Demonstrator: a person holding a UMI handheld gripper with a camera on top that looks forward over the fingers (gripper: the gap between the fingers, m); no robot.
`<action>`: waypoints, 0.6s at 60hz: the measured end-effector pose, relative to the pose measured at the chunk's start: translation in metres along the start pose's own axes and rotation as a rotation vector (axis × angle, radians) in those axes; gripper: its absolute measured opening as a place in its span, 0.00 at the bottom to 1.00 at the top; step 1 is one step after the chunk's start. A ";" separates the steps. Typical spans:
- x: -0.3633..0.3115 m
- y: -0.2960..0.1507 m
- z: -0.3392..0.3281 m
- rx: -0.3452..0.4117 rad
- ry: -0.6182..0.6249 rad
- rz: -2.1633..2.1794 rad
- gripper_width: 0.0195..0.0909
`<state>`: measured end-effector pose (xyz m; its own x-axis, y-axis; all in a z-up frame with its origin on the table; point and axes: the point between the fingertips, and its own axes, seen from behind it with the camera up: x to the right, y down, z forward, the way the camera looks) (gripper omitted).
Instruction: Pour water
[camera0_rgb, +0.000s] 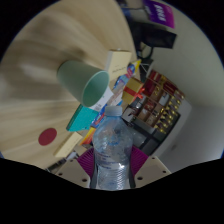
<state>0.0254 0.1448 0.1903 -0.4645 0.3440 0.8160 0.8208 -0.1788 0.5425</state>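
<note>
Clear bottle (113, 150): I have it clamped in my claw (112, 172), tipped toward the cup.
Green cup (88, 82): on the wooden table (45, 55), beyond the bottle's mouth; contents hidden.

Close, tilted view (along fingers)

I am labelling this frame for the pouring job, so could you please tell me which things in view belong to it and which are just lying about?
Part of the job:
- tongs, shut on the clear water bottle
- green cup, just beyond the bottle's mouth

Just lying about:
- colourful packets
- red dot on the wooden table
- purple box
</note>
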 end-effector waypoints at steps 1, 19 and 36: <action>0.004 -0.002 0.006 -0.003 -0.003 -0.032 0.35; -0.009 -0.016 0.012 -0.008 -0.081 -0.251 0.35; 0.041 0.025 0.021 0.003 -0.024 0.650 0.35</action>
<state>0.0338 0.1737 0.2331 0.1347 0.1869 0.9731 0.9328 -0.3551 -0.0609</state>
